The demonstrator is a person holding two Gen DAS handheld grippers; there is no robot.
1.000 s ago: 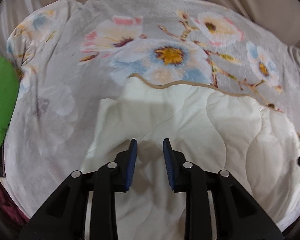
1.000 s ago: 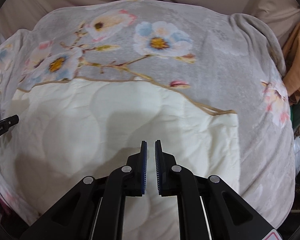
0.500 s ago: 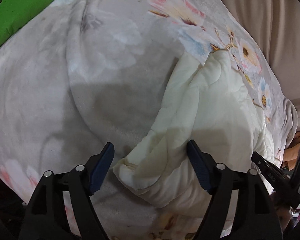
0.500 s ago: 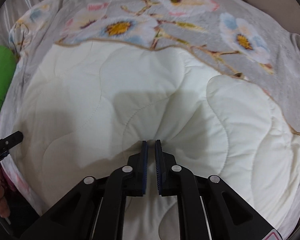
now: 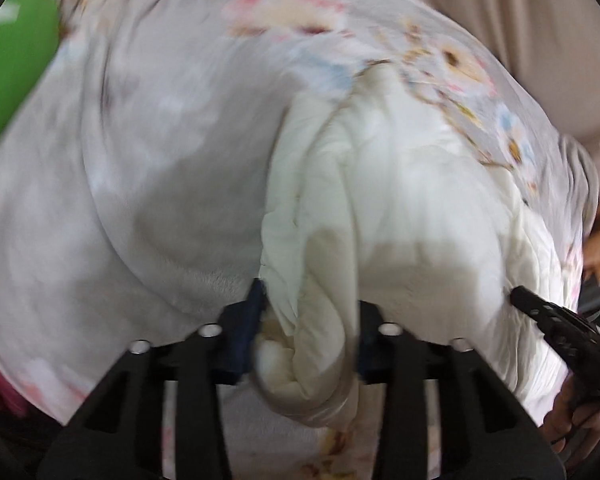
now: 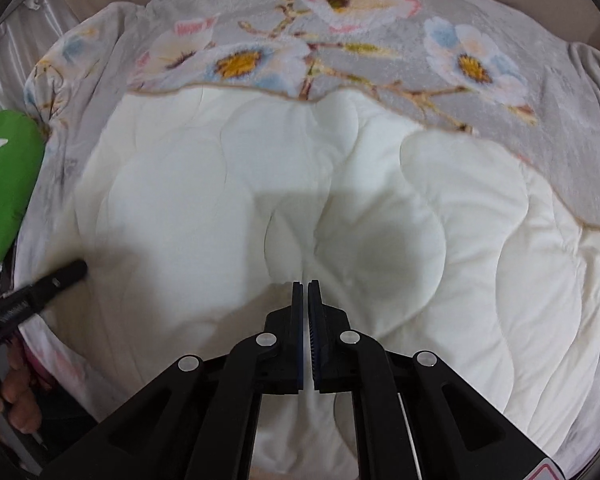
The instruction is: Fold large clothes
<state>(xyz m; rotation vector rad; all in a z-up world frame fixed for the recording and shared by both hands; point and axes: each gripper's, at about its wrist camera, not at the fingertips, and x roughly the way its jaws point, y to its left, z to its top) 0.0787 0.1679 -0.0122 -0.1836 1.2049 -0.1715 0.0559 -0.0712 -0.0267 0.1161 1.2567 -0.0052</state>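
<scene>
We hold the floral grey blanket (image 6: 560,152) spread ahead of us, its cream quilted lining (image 6: 220,200) folded over on top; our left gripper (image 5: 306,336) clamps a bunched fold of lining, our right gripper (image 6: 305,300) pinches the cream fabric shut

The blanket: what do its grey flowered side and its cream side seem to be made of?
The grey flowered side looks like soft fleece: a matte, fuzzy nap blurs the print. The cream side looks like smooth padded fabric, stitched in wavy quilting lines, probably polyester or cotton.
</scene>
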